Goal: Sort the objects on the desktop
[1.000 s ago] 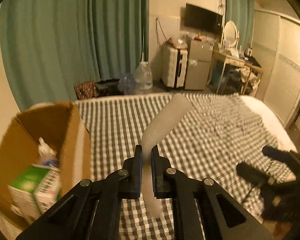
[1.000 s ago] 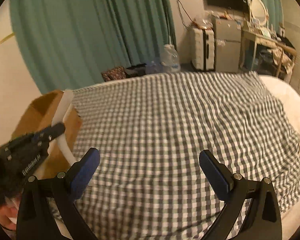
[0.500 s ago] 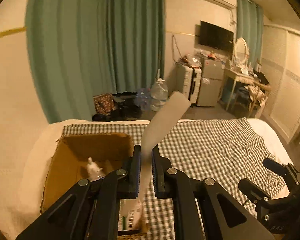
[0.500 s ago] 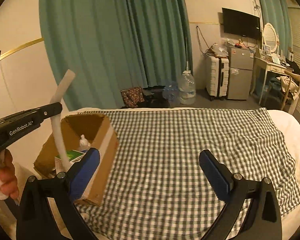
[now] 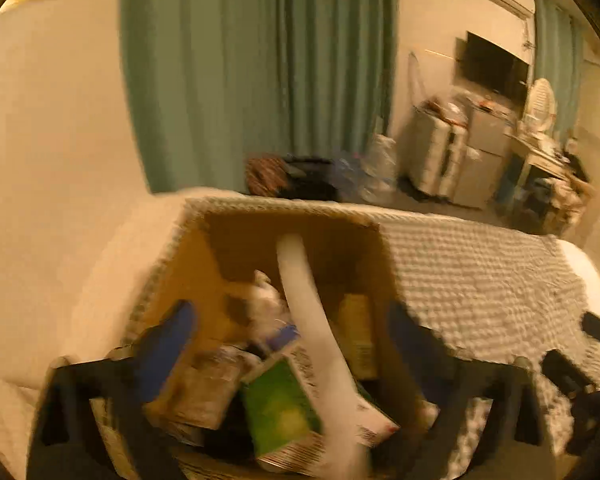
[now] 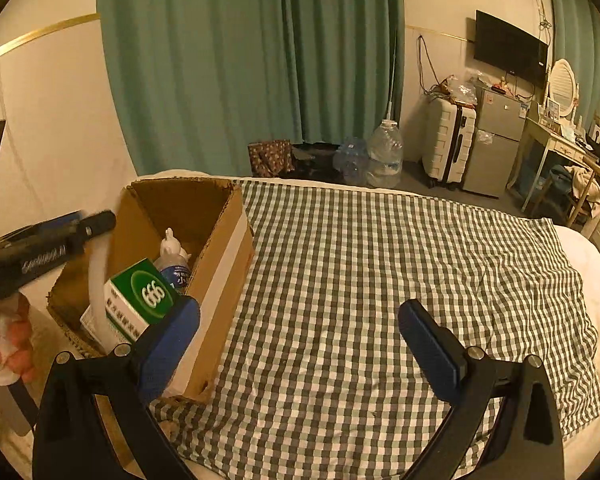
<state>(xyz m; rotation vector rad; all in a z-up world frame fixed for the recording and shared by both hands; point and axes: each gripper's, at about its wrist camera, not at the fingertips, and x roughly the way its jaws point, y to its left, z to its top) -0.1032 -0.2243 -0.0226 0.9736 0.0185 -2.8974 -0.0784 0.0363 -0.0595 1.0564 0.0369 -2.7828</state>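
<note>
My left gripper hangs over the open cardboard box, its jaws opening wide. A long white tube stands loose between them, touching neither pad, its lower end down in the box. The view is blurred. The right wrist view shows that tube below the left gripper, leaning inside the box beside a green carton and a small bottle. My right gripper is open and holds nothing, above the checked cloth.
The box sits at the left end of the cloth-covered bed. A person's hand holds the left gripper's handle. Beyond the bed are green curtains, water jugs, a suitcase and a desk.
The left gripper carried the white tube leftward over the box, then its jaws sprang apart and let the tube go; it now drops into the box. The right gripper also swung left.
</note>
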